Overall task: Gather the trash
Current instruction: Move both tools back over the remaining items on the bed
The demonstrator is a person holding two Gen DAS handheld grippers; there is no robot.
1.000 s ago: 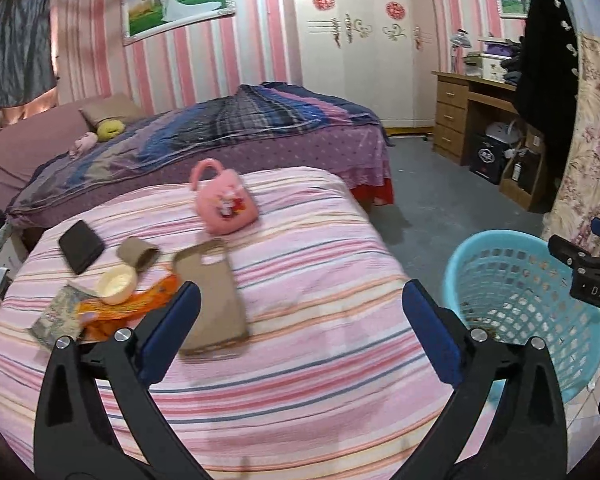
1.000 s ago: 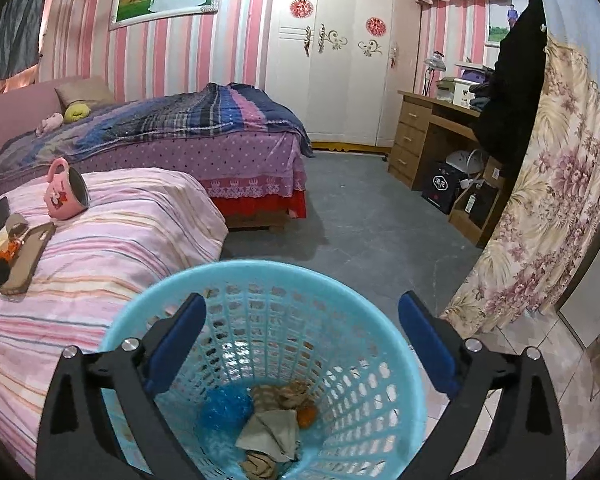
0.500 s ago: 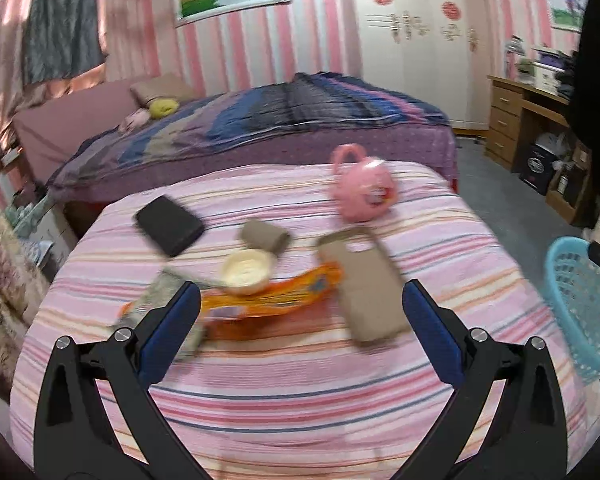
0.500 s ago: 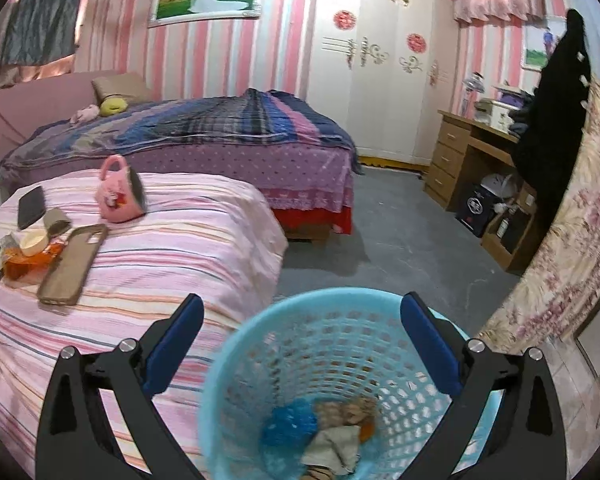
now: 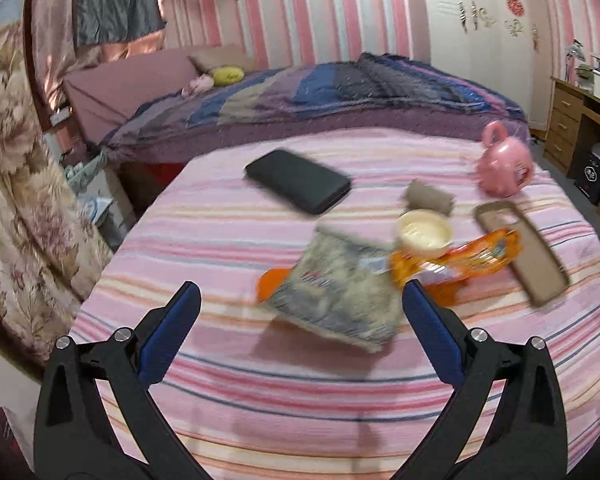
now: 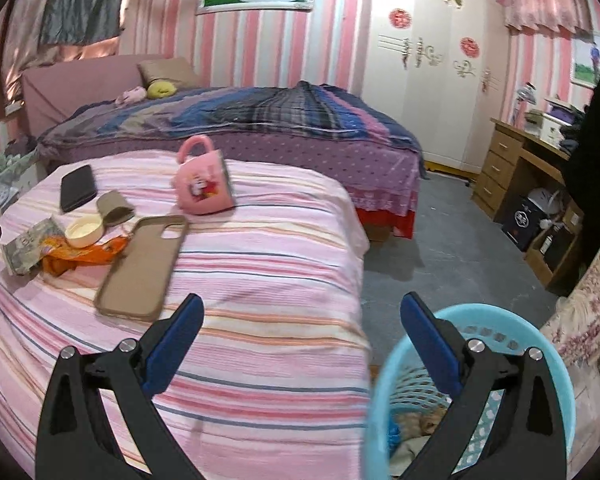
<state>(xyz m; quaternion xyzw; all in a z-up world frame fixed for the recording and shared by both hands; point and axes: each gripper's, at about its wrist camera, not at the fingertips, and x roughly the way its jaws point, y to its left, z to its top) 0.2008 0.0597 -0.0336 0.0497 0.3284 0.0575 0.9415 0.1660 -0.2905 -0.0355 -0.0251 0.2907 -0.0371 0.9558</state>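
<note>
- The left gripper [image 5: 300, 306] hangs with its jaws spread wide and nothing between them, pointed at the grey crumpled wrapper [image 5: 336, 294] on the striped bedspread [image 5: 228, 236]; the step in hand looks like picking up that wrapper.
- To do it well, I judge the fingers should straddle the wrapper's near raised edge and close on the foil alone; the bag looks light and springy, so a firm pinch low on the crinkle ought to hold better than a nip at a corner.
- The orange wrapper [image 5: 460, 258] lies touching the grey one, partly under it, with a cream lid [image 5: 424, 232] resting on top; lifting the grey bag may drag the orange one and tip the lid, so a slow lift seems wise.
- The right gripper [image 6: 298, 320] is likewise released and empty; it sits over the bed's edge just beside the blue basket [image 6: 556, 344], which stands on the floor and already holds some scraps.
- Things that look like keepers lie close: a tan phone case [image 5: 524, 252] touches the orange wrapper; a black phone [image 5: 298, 186] is farther back; a pink mug [image 5: 504, 164] lies on its side; a small tan roll [image 5: 428, 200] sits just behind the lid.
- Nothing blocks the path from wrapper to basket, though it crosses over the phone case; the left view is blurred, so fine edges are hard to judge.
</note>
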